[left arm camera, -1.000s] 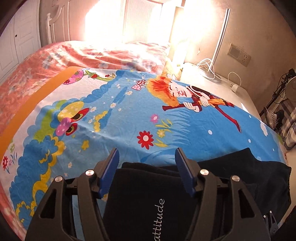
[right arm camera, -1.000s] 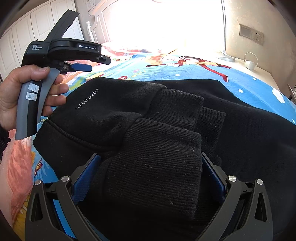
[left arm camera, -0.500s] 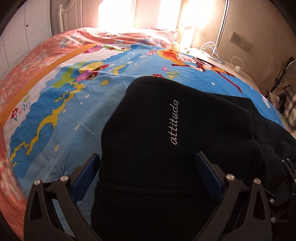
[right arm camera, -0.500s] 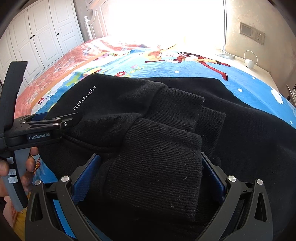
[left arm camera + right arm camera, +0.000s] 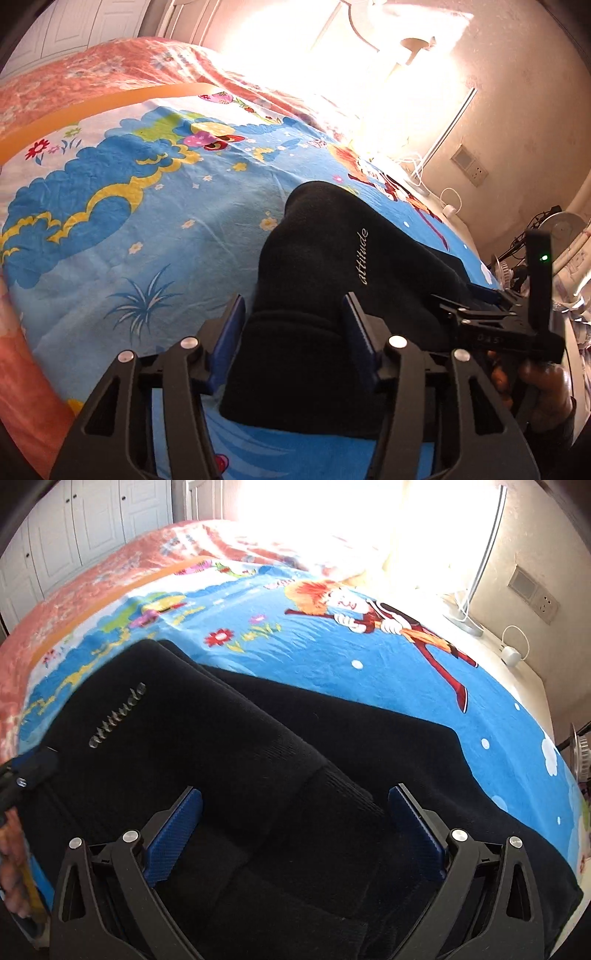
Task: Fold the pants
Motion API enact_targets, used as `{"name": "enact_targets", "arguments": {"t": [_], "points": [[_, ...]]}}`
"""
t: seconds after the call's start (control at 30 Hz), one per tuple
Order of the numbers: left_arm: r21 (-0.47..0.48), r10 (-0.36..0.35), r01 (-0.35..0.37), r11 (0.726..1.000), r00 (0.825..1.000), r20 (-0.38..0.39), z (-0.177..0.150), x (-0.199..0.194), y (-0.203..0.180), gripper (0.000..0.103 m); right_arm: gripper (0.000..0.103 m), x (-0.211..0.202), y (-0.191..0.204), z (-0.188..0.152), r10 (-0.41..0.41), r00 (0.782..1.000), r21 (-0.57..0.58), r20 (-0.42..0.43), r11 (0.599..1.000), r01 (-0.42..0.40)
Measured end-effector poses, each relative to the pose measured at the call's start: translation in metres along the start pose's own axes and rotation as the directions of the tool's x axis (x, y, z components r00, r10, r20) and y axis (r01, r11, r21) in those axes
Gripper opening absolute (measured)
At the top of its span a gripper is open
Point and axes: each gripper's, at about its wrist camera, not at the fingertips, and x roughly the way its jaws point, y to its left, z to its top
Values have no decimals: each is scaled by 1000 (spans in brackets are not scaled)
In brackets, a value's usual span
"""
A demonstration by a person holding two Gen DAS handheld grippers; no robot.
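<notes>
Black pants (image 5: 325,280) with white "attitude" lettering lie partly folded on a bed with a blue cartoon sheet (image 5: 129,206). In the left wrist view my left gripper (image 5: 293,328) has its blue pads on both sides of the near waistband end, partly closed around the cloth. My right gripper (image 5: 295,823) is open above the ribbed cuffs of the pants (image 5: 258,760), fingers apart over the fabric. The right gripper's body also shows in the left wrist view (image 5: 509,328), held by a hand.
An orange floral bedspread (image 5: 92,77) lies under the sheet. A bedside table with a lamp pole (image 5: 476,590), cables and a charger (image 5: 511,653) stands at the right by the wall. White wardrobe doors (image 5: 74,535) are at the far left. A fan (image 5: 561,225) is at the right.
My left gripper narrowed from wide open around the waistband end and swung left. My right gripper rose and moved back from the cuffs. The folded pants look raised at the lettered end.
</notes>
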Motion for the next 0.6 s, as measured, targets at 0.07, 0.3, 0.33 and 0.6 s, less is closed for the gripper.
{"name": "enact_targets", "arguments": {"t": [0.07,0.3,0.33,0.6], "points": [[-11,-27,27,1000,999,-47,-10,-1,12,50,97,3,-10,-5,54,999,40,-3,998,-54],[-122,-146,138,983,987,-60,-8,-11,26,53,98,2,-7,-7,41,999,23,9,999,-41],[-143,-163,154,978,985,-52,-7,-14,28,53,98,2,-7,-7,40,999,23,9,999,-40],[-213,-224,201,956,971,-89,-19,-2,47,48,99,-18,2,23,43,999,73,-31,997,-40]]}}
